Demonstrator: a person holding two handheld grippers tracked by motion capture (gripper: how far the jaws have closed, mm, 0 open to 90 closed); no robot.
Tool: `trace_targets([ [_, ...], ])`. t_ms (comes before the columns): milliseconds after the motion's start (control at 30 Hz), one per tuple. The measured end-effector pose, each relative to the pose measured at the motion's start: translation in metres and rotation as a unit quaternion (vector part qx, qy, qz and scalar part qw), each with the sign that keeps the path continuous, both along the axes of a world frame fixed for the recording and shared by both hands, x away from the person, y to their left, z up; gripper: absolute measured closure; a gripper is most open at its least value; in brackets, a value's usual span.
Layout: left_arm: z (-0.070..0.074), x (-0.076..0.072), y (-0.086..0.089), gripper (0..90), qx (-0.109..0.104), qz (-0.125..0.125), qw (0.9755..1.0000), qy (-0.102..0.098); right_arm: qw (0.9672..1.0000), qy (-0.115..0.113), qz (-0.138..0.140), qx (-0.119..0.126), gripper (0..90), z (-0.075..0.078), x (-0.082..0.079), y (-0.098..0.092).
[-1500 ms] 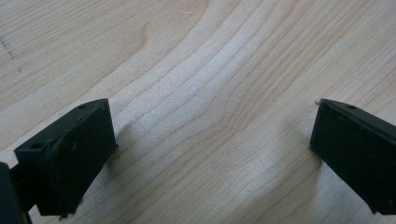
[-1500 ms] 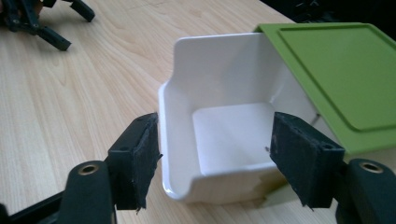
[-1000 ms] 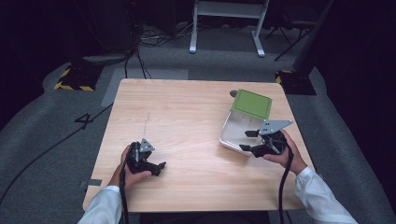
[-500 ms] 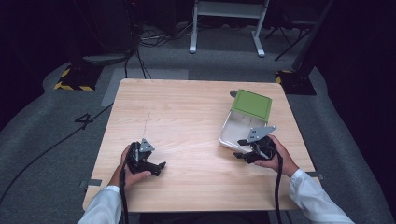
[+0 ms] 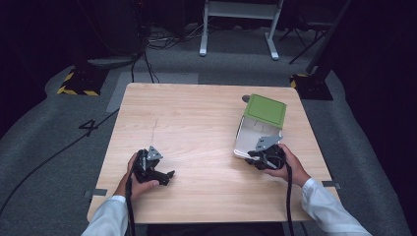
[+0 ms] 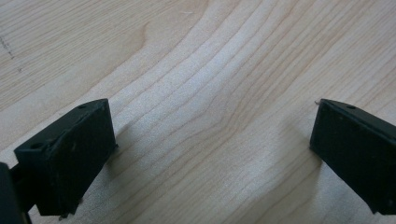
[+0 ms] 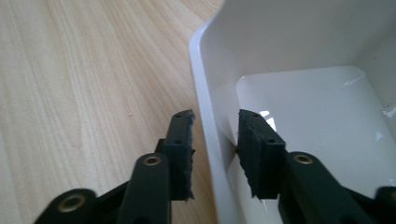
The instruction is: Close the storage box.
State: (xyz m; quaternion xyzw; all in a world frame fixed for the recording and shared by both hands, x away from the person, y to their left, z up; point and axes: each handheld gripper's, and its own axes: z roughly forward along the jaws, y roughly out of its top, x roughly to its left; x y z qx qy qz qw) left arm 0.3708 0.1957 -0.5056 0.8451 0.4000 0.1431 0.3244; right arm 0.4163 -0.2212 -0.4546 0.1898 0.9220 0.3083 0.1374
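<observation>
Straddling the near wall of the white box (image 7: 299, 107), your right gripper (image 7: 215, 140) has its fingers either side, not yet pinching; close them next. Box sits on the bench (image 5: 196, 123); left gripper (image 6: 210, 154), well left of the box, fingers spread.

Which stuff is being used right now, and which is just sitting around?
In use:
- white box, its wall between the jaws of the right hand-held gripper
- its green lid, standing open

Just there:
- left hand-held gripper, open on the bare table
</observation>
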Motion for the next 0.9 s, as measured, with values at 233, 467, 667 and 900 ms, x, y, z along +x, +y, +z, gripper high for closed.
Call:
trace_targets([
  [233,0.0,0.0,0.0,0.2,-0.001,0.001,1.0,0.0,1.0,-0.003,0.002,-0.002,71.2,0.0,0.005,0.004],
  [467,0.0,0.0,0.0,0.2,0.0,0.0,1.0,0.0,1.0,-0.003,-0.002,-0.001,71.7,0.004,0.013,0.003],
  [667,0.0,0.0,0.0,0.2,0.0,0.0,1.0,0.0,0.9999,-0.007,-0.013,0.004,71.5,0.009,0.023,0.0],
  [900,0.0,0.0,0.0,0.2,0.0,0.0,1.0,0.0,0.9994,-0.008,-0.035,0.0,68.6,0.01,0.034,-0.004],
])
